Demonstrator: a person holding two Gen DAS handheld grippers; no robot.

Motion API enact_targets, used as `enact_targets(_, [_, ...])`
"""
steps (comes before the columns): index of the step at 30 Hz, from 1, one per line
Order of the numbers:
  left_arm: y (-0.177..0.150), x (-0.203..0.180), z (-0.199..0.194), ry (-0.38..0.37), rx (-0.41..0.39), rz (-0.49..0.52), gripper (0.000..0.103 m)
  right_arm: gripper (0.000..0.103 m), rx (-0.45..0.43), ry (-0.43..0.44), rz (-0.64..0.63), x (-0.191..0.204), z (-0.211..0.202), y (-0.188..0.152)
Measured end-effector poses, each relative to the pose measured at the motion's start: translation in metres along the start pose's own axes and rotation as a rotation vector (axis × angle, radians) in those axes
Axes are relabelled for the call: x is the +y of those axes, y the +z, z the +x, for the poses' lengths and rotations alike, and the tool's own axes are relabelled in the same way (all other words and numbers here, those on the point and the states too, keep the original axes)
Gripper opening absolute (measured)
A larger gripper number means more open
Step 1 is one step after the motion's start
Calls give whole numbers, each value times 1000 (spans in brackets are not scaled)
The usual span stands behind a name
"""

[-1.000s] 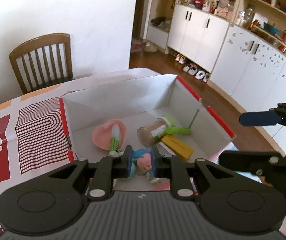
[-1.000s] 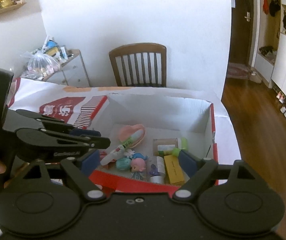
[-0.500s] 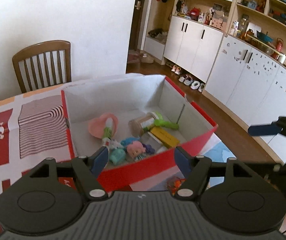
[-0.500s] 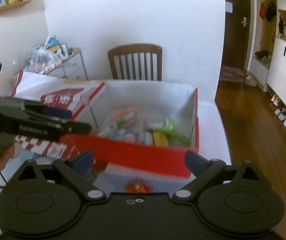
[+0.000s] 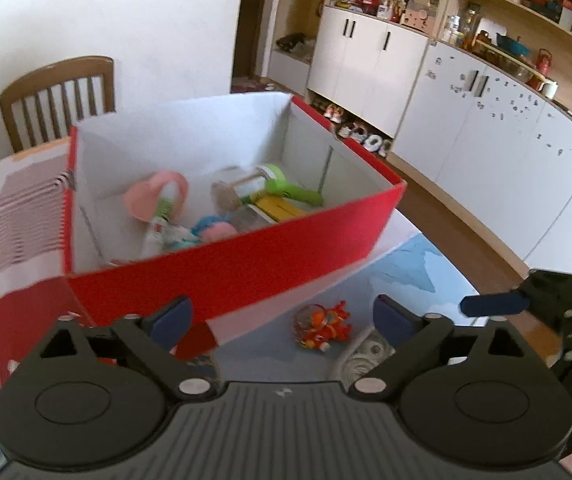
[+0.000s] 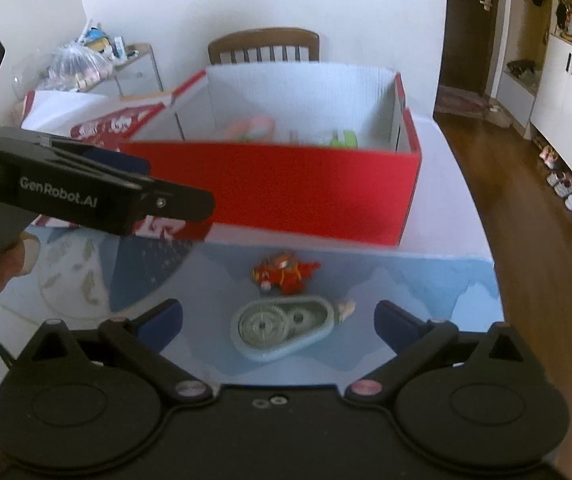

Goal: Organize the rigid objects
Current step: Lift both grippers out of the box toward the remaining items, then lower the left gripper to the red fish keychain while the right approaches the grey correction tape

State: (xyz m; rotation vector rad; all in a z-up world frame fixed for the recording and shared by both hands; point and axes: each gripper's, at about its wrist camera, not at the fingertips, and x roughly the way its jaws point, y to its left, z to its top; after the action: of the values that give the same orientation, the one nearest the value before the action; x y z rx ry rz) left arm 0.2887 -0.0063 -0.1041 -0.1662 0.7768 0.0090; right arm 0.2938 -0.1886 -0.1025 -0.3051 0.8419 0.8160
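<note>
Two pieces left on the blue mat, outside the red box [image 6: 286, 192]: red toy fish [image 6: 284, 272] and grey gear case [image 6: 282, 330], just beside each other. Left gripper [image 5: 282, 316] and right gripper [image 6: 280, 318] both opening, nothing between jaws; withdrawn from over the box since a second ago. Judged: drop-off finished, next pickup pending.

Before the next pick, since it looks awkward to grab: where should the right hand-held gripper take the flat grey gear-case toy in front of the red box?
Probably from above, across the narrow width of the flat grey oval gear-case toy, pads on its long rims. It lies flat and runs sideways, too long endwise; the open right hand-held gripper already straddles it.
</note>
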Motion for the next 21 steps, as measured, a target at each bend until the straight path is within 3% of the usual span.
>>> enact_targets(4, [-9,-7,11,-19,-25,-1,103,102,18,-20,16,2,11,-10])
enact_targets(10, [-15,-13,41,-21,64,-63,103,102,27,-36,11,6,24,-18])
enact_targets(21, [-18,-11,78,-7,116,-53,103,102,57,-57,-20,12,46,-20])
